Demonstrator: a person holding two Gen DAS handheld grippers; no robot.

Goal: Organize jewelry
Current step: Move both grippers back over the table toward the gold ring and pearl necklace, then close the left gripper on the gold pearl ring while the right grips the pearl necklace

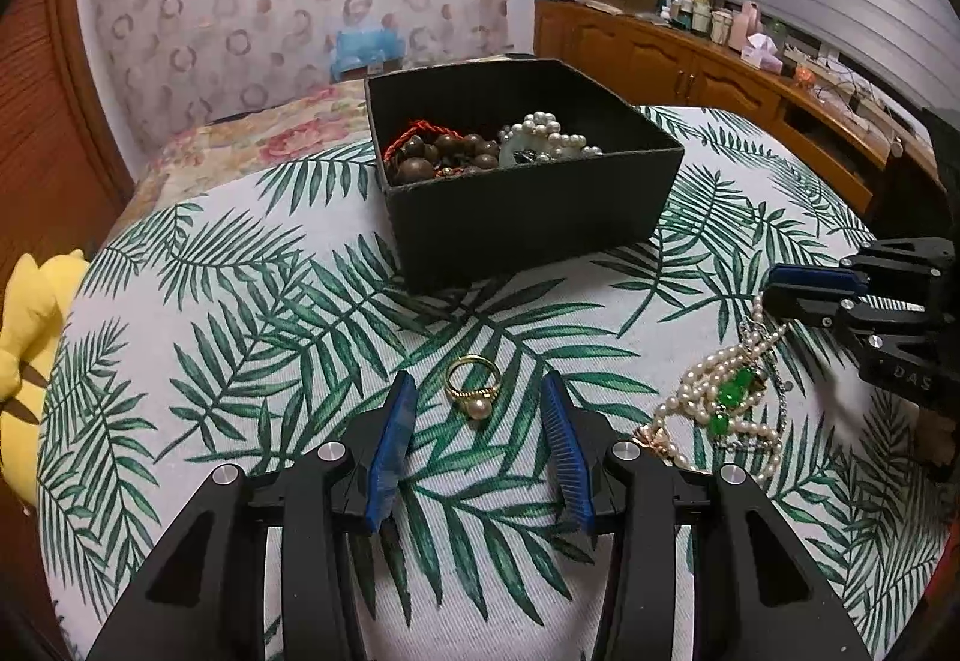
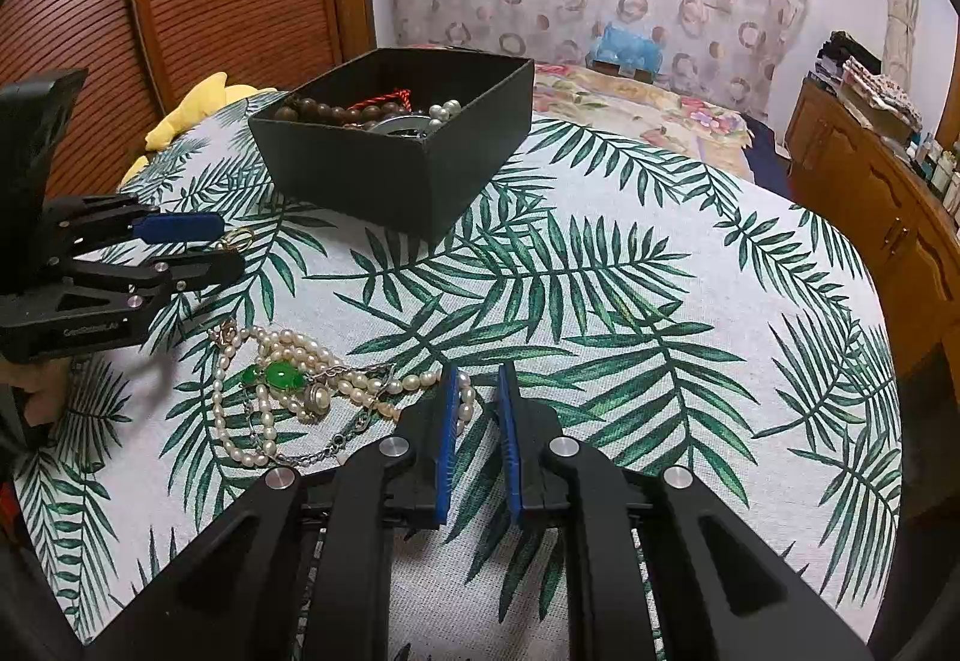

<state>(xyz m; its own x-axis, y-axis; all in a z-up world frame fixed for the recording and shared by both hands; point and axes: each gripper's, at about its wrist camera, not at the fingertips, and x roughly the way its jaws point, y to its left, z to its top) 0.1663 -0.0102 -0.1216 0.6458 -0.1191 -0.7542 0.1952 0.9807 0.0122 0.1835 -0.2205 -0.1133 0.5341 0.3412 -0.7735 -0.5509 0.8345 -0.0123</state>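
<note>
the black box (image 1: 528,217) stands on the leaf-print cloth (image 1: 240,361) and already holds some pieces: brown wooden beads (image 1: 444,153) with a red cord, and a string of white pearls (image 1: 555,135). so a part of the sorting looks done. two things are left outside: a gold ring (image 1: 473,383) with a pale pearl, and a tangled heap of pearl strands with green stones (image 2: 288,391).

the ring lies flat on the cloth, near the front wall of the box. its pearl points toward the left gripper (image 1: 477,391) and its band points away, toward the box, so its long axis runs about along the fingers. the left gripper is about half open, the ring is between the blue pads and they do not touch it.

the right gripper (image 2: 480,391) is almost closed, with only a narrow gap, and holds nothing. its left finger lies just at the end of the pearl heap.

i think the ring goes next, then the heap.
</note>
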